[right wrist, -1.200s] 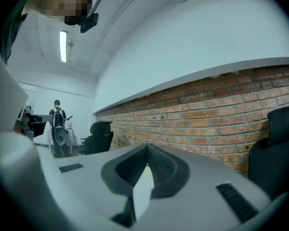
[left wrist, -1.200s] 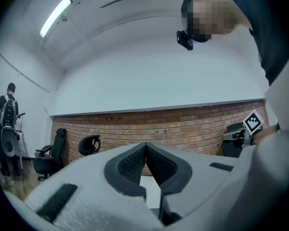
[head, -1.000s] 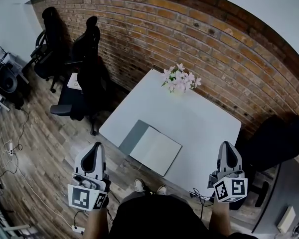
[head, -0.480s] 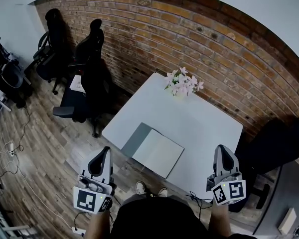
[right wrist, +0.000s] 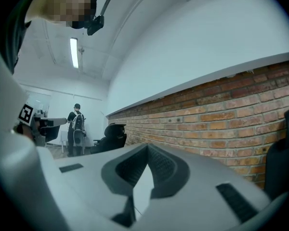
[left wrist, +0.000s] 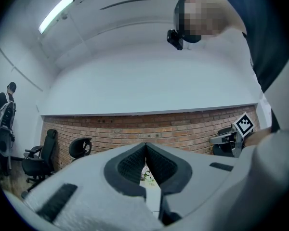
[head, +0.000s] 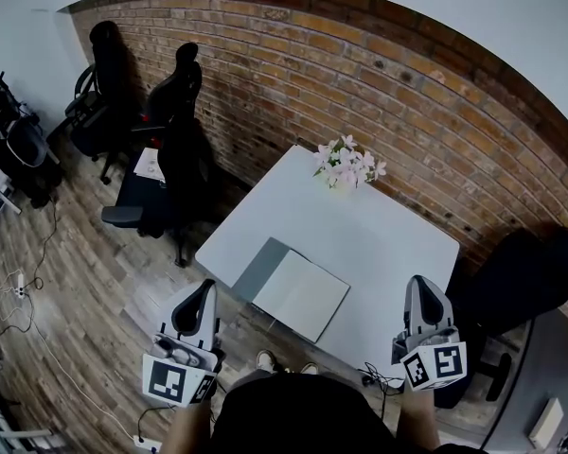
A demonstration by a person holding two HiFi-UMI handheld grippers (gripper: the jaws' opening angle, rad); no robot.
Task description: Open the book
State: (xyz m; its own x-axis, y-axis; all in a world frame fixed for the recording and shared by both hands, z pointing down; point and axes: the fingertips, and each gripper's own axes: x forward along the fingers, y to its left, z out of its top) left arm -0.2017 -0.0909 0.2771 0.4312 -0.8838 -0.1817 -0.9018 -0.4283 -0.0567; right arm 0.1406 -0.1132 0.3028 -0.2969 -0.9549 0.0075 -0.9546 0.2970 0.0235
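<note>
**At the near edge of the table, the book lies open**

Nearest to the person, below the table edge, both grippers hang over the wooden floor and touch nothing. In the left gripper view, the left gripper (left wrist: 145,147) has its jaws pressed together, with only a thin slit between the dark pads and nothing in it. In the right gripper view, the right gripper (right wrist: 147,149) looks the same: pads together at the tip, nothing between them. Both point about level, toward the brick wall (head: 360,74).

A little further, on the white table (head: 398,244), the book (head: 301,294) lies flat near the front left corner. It shows a grey part at the left and a white page at the right, so it lies open as the task wants. Whether the grey part is the cover or a page, I cannot tell.

My judgement is that the work on the book is already finished in this scene. To do this part well, the grippers should remain clear of the pages, because a brush against the white page can flip it closed. It is also good to check that both halves rest flat.

Further back, a pot of pale flowers (head: 348,165) stands at the far edge, well apart from the book. Black office chairs (head: 175,130) stand at the left by the wall
</note>
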